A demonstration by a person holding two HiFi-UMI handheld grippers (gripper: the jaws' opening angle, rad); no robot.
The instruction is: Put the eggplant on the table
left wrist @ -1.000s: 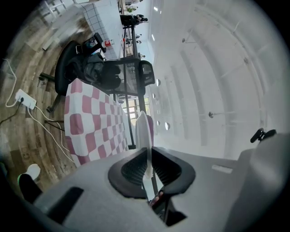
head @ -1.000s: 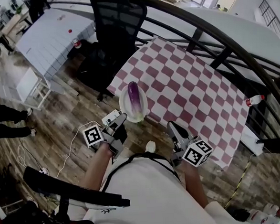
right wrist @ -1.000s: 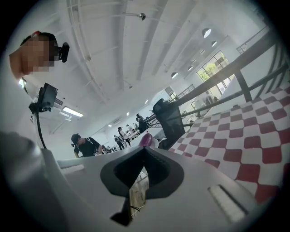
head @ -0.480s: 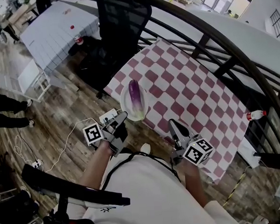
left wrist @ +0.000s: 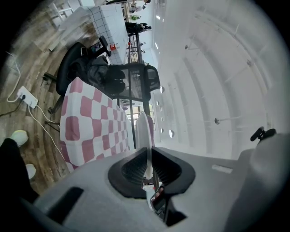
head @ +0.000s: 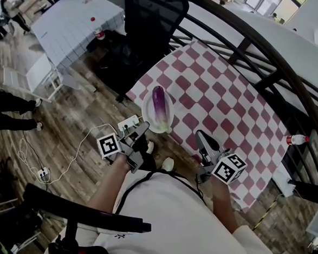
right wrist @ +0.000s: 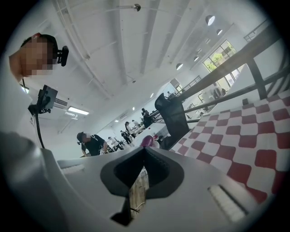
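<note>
Okay, biggest thing first: the desk (head: pixel 222 95) under a red-and-white checked cloth fills the middle and right of my head view, with a black office chair (head: pixel 154 15) beyond its upper-left corner. Open checks run from the centre toward the right. Wooden floor (head: pixel 67 130) takes the left side. The only markings I can see are the black-and-white square codes on the tongs' cubes, and I can't read any words.

A pale plate (head: pixel 147 112) sits over the desk's near-left edge, partly above the cloth and partly above the floor. The eggplant (head: pixel 159 103) lies lengthwise on it: glossy, long and dark purple, paler at the near end.

My left tongs (head: pixel 143 130) are clamped on the plate's near rim. The left gripper view shows it edge-on between the pads. My right tongs (head: pixel 201 136) are pressed together on nothing, over the desk's near edge just right of the plate.
</note>
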